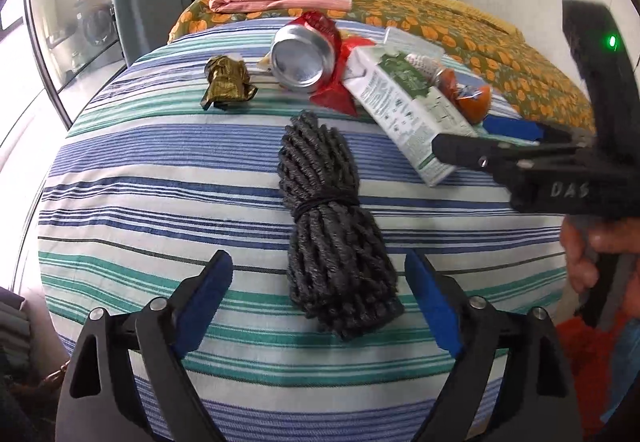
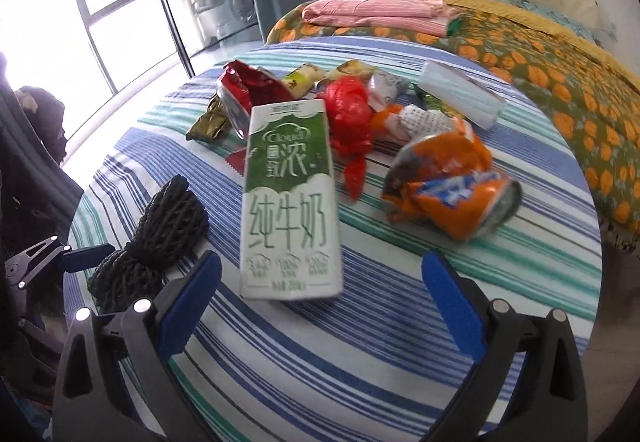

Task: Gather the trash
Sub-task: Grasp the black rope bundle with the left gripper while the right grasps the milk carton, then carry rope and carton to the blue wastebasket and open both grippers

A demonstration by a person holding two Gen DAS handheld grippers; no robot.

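On the striped bed [image 2: 400,322] the milk carton [image 2: 290,202] lies straight ahead of my right claw [image 2: 322,306], long axis pointing away between its open, empty jaws; my left claw [image 1: 318,294], also open, straddles the black rope bundle [image 1: 332,226].

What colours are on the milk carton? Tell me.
Green and white milk carton, clearest in the right wrist view.

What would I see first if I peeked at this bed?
A green and white milk carton lies flat on the striped sheet, right ahead of the open right gripper. Behind it sits bright trash: a crushed orange can and a red bag. A dark rope bundle lies before the open left gripper.
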